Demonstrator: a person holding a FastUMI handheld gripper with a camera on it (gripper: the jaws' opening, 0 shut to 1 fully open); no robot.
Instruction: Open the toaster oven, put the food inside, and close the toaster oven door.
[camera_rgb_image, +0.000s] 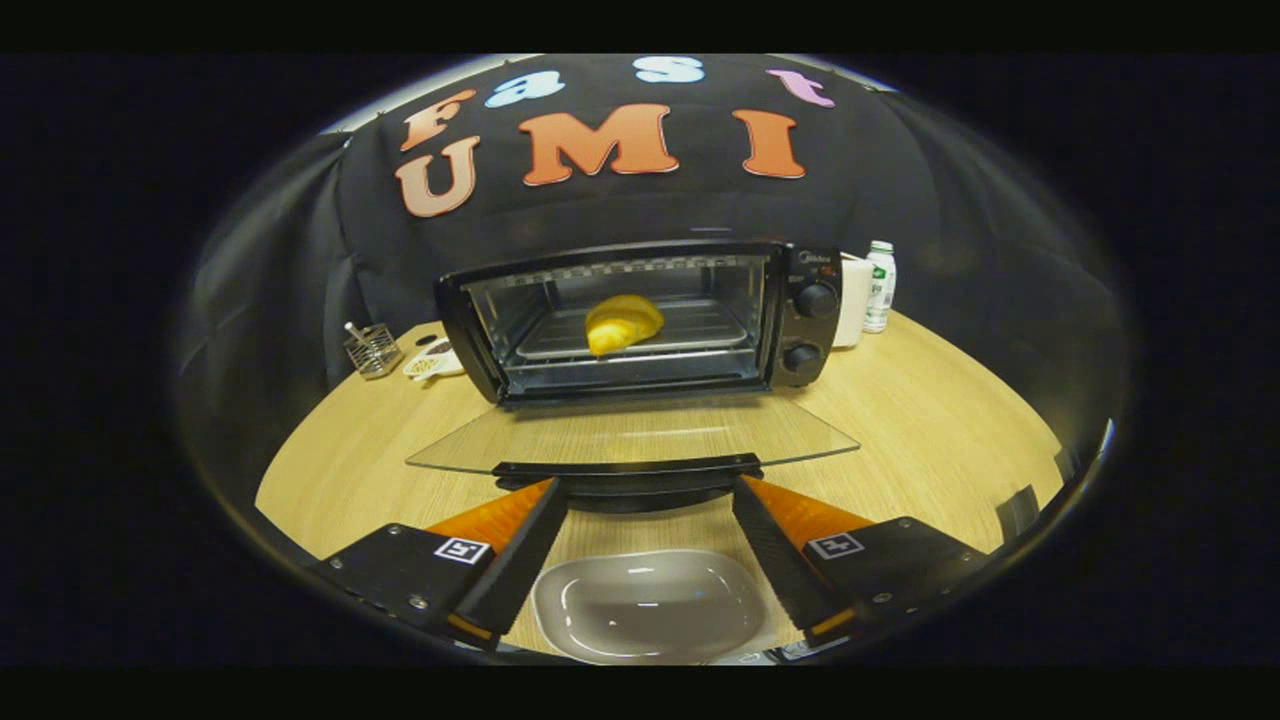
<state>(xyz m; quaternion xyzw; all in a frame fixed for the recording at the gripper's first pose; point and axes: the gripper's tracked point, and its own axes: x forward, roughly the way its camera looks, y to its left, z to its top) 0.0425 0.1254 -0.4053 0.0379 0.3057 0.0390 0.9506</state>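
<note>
A black toaster oven (800, 300) stands on the wooden table with its glass door (630, 432) folded down flat toward me. A yellow bread roll (622, 322) lies on the rack inside the oven. The door's black handle (628, 470) runs along its near edge, just ahead of my fingertips. My gripper (648, 492) is open, with one finger on each side of the handle's ends and nothing held between them. An empty grey dish (648, 605) sits on the table below, between the fingers.
Left of the oven are a small wire basket (372, 348) and a white item (432, 362). To its right stand a white container (852, 300) and a white bottle (880, 286). Bare wooden table (940, 420) spreads to the right of the door.
</note>
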